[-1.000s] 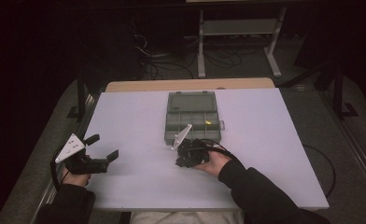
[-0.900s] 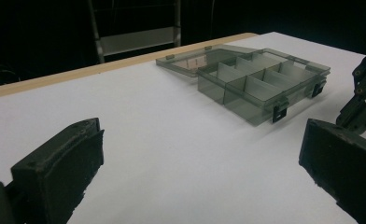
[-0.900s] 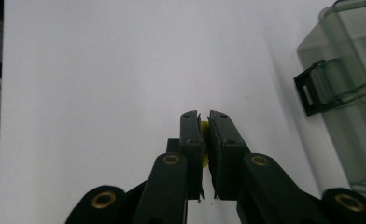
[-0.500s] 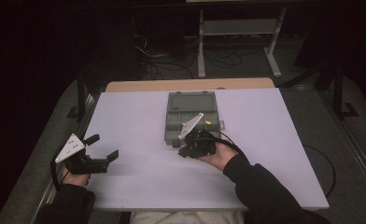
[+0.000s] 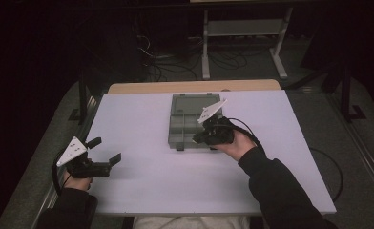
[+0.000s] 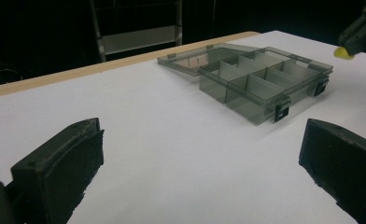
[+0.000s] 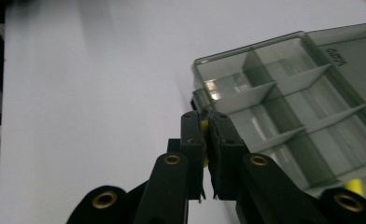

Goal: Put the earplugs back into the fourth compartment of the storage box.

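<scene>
Yellow piece sits pinched in the closed right gripper at the open organizer box's near edge. It should be centred over one compartment before release. Left gripper rests open on the surface.

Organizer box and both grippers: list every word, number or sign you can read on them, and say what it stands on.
Organizer box: raised marking moulded into the open lid, a few characters, too blurred and skewed to read.
Right gripper, fingers shut on a small yellow piece: no text.
Left gripper: no text.
White table: no text.
</scene>
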Action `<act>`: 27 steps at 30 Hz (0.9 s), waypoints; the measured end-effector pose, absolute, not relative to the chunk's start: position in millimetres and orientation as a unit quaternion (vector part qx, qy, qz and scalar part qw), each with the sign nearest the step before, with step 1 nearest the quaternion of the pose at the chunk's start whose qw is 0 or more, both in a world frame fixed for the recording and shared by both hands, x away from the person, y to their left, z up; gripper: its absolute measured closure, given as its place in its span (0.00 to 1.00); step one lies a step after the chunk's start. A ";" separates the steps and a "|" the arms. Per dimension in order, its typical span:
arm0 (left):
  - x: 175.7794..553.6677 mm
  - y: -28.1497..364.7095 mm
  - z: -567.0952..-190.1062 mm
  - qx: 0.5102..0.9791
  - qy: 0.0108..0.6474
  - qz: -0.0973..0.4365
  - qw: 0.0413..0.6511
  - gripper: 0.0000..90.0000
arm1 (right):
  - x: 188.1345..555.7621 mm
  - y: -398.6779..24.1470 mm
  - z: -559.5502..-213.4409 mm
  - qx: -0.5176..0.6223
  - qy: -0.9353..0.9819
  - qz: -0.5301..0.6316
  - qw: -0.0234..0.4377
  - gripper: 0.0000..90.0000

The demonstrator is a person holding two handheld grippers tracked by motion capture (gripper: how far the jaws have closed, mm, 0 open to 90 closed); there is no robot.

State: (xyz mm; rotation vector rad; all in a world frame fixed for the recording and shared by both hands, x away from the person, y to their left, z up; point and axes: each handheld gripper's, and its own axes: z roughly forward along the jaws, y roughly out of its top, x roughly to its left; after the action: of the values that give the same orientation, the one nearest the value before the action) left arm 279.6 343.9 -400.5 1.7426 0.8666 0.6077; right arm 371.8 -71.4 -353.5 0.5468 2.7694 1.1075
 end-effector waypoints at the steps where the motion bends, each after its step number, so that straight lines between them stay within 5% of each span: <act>1: 279.6 343.9 -400.5 0.728 0.362 0.254 0.524 0.00 | 373.8 -73.3 -351.9 0.182 0.911 0.365 0.057 0.93; 27: 279.6 344.0 -400.7 0.727 0.363 0.253 0.524 0.00 | 425.9 -98.7 -332.6 0.244 0.906 0.331 0.105 0.93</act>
State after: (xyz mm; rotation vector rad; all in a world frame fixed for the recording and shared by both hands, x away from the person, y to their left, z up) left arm 279.6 344.0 -400.7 1.7410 0.8696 0.6058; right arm 425.9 -98.7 -332.6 0.7194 2.6696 0.9751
